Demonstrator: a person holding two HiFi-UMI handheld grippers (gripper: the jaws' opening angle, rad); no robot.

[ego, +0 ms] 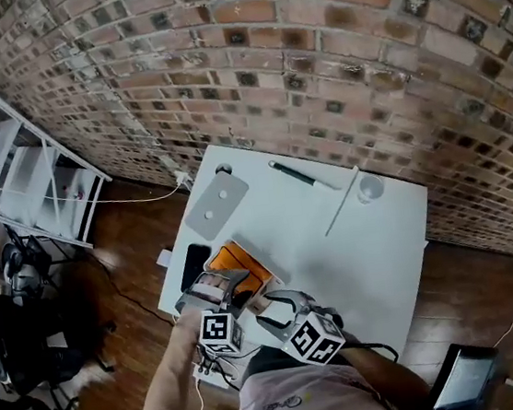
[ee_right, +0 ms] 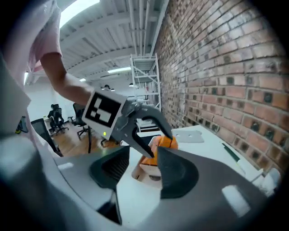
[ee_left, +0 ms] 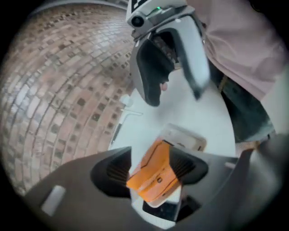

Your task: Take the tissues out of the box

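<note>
At the orange cardboard tissue box [ego: 245, 264] on the white bench [ego: 364, 251], left tongs [ee_left: 151, 169] stand apart with it between them; right tongs [ee_right: 142, 164] beside it stand apart, empty.

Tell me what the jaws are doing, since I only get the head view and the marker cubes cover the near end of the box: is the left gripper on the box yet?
Observer: No. The left gripper view shows the left gripper with its jaws apart. The orange box sits in the gap, and neither pad seems to press on it.
Operator: And the right one?
Observer: The right gripper is open too. Its own view shows only bare table between its jaws, and the box lies beyond them, under the left gripper.
</note>
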